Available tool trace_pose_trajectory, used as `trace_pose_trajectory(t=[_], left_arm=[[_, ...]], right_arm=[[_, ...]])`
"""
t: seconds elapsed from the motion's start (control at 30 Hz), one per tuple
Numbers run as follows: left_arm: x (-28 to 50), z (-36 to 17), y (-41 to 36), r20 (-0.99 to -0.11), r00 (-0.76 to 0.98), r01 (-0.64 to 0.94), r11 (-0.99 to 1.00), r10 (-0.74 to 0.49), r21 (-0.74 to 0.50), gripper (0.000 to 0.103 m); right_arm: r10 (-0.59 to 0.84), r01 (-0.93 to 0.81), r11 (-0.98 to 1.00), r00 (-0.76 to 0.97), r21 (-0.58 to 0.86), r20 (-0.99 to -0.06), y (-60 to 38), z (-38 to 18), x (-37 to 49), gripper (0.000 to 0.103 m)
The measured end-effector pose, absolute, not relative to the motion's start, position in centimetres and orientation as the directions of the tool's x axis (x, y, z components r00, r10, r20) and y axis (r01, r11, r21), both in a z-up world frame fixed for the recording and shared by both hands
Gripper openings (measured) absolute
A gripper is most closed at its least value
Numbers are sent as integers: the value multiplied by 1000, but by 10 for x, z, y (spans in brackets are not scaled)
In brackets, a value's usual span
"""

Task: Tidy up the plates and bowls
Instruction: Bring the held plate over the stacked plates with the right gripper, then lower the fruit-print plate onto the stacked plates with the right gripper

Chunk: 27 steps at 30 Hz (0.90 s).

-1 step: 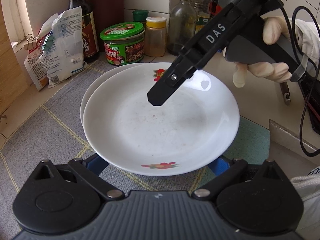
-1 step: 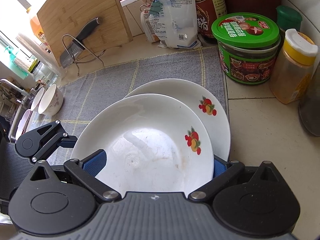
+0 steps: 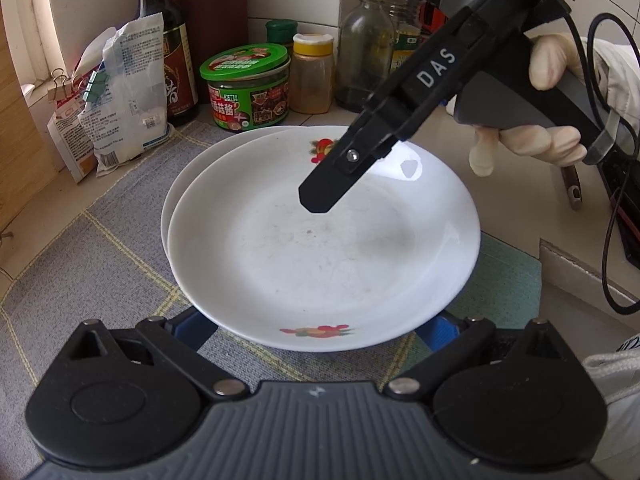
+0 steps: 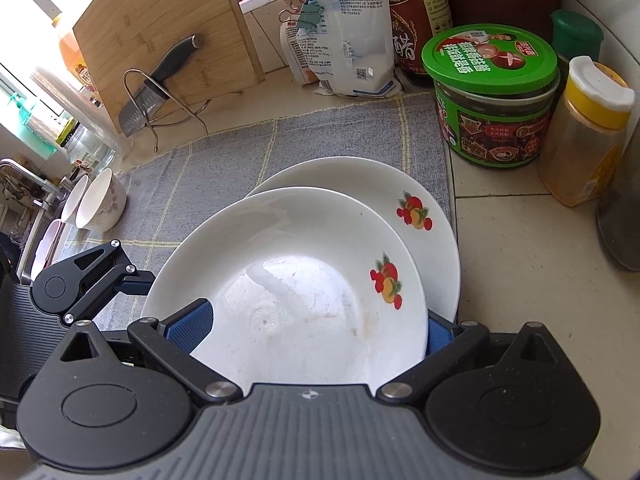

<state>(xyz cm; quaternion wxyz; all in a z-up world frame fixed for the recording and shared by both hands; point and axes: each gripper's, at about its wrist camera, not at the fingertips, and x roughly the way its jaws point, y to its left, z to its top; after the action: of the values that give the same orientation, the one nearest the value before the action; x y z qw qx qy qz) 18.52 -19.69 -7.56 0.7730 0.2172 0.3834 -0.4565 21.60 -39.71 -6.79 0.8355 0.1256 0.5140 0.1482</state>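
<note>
Overhead, top plate (image 3: 320, 248) above left gripper's (image 3: 316, 328) spread fingers (image 3: 436, 330).

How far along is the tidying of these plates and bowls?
Partly done, it seems. The top plate already lies on the lower plate on the grey mat. Both the left gripper and the right gripper have their fingers spread around the top plate's rim. Two bowls near the sink are not yet stacked with anything.
</note>
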Motion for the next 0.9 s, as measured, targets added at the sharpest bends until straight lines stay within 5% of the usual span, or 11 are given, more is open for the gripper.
trace_pose_trajectory(t=[0.9], left_arm=[[199, -83, -199, -797, 313, 866, 499, -517, 16, 100]], right_arm=[[332, -79, 940, 435, 332, -837, -398, -58, 201, 103]])
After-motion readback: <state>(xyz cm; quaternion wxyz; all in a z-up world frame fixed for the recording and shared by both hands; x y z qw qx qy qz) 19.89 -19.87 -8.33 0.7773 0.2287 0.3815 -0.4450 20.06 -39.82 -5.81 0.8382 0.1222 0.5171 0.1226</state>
